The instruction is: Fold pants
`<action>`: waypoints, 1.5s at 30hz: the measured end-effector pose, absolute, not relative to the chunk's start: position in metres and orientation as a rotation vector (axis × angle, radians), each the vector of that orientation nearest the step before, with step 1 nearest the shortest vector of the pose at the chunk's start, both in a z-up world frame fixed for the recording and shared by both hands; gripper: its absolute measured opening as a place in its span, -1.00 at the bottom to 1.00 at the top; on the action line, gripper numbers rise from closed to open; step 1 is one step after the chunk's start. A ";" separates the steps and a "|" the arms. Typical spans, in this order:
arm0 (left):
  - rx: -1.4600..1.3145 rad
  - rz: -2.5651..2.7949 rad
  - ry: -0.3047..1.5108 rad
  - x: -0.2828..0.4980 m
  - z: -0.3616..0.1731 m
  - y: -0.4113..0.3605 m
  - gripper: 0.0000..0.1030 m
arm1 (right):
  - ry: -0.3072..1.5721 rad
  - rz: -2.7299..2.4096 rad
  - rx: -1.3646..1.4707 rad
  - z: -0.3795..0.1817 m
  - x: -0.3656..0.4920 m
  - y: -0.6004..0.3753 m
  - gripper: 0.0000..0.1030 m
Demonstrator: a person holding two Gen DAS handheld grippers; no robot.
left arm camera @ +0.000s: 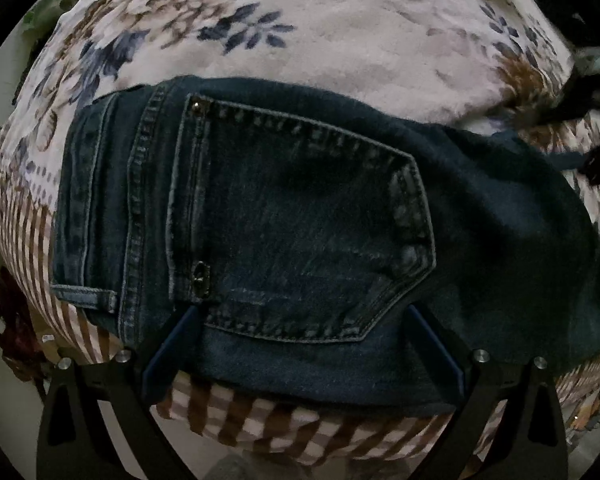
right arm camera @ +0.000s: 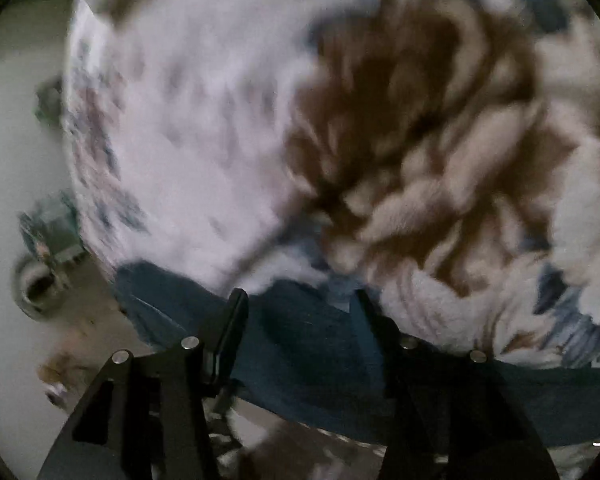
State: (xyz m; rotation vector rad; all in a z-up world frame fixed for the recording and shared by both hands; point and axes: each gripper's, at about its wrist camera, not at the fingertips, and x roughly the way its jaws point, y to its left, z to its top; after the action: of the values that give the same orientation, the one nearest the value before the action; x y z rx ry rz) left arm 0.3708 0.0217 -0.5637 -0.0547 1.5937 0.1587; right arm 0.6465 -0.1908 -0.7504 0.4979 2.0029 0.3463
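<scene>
I count 1 pair of dark blue denim pants (left arm camera: 300, 220) lying flat on the pale plush blanket with blue and brown flowers (left arm camera: 340, 40), which covers what looks like a bed. Through my left wrist camera I see the waistband end on the left and 1 stitched back pocket (left arm camera: 300, 232) facing up, with 2 metal rivets at its open edge. My left claw (left arm camera: 300, 316) looks straight down over the near edge of the pants; its 2 fingers stand wide, 1 on each side of the pocket's lower corner, and whether the tips press the cloth I cannot tell. The blanket's brown-and-white striped border (left arm camera: 260, 428) shows just below the denim. In the blurred right wrist view, my right claw (right arm camera: 300, 300) sits over another stretch of the same pants (right arm camera: 300, 352), angled downward; its 2 fingers stand apart, with denim under the gap and nothing visibly pinched. A pale floor (right arm camera: 12, 160) shows at the left.
</scene>
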 end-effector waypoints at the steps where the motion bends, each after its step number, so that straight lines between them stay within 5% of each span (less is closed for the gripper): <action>1: -0.054 0.159 1.595 0.372 -0.563 0.021 1.00 | 2.047 0.322 0.500 -0.764 0.640 -0.187 0.03; 3: -0.048 0.157 1.596 0.374 -0.564 0.019 1.00 | 2.049 0.302 0.565 -0.773 0.634 -0.187 -0.85; 5: -0.042 0.153 1.597 0.374 -0.564 0.018 1.00 | 1.986 0.247 0.635 -0.766 0.633 -0.191 -0.95; 16: -0.055 0.145 1.606 0.364 -0.567 0.019 1.00 | 1.752 0.222 0.681 -0.709 0.648 -0.247 -0.96; 18: -0.082 0.146 1.608 0.363 -0.562 0.025 1.00 | 1.758 0.252 0.650 -0.699 0.640 -0.254 -0.70; 20: -0.105 0.152 1.596 0.360 -0.552 0.031 1.00 | 1.758 0.247 0.681 -0.685 0.621 -0.270 0.10; 21: -0.109 0.155 1.588 0.359 -0.548 0.034 1.00 | 1.751 0.237 0.692 -0.678 0.611 -0.283 0.23; 30: -0.139 0.274 1.589 0.344 -0.538 0.081 1.00 | 1.853 -0.043 1.132 -0.720 0.433 -0.298 0.23; 33: -0.183 0.324 1.625 0.342 -0.549 0.099 1.00 | 1.816 -0.150 1.221 -0.746 0.411 -0.299 0.12; 37: -0.280 0.388 1.646 0.335 -0.558 0.128 1.00 | 1.775 -0.320 1.236 -0.753 0.386 -0.305 -0.90; 45: -0.447 0.439 1.601 0.320 -0.553 0.195 0.99 | 1.761 -0.289 1.108 -0.712 0.362 -0.291 -0.97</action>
State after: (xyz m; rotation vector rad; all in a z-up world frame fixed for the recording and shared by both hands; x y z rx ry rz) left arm 0.3202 0.1946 -0.5532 -0.4472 1.6011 0.4392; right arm 0.3620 -0.2910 -0.7118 1.1075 1.7612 -0.2891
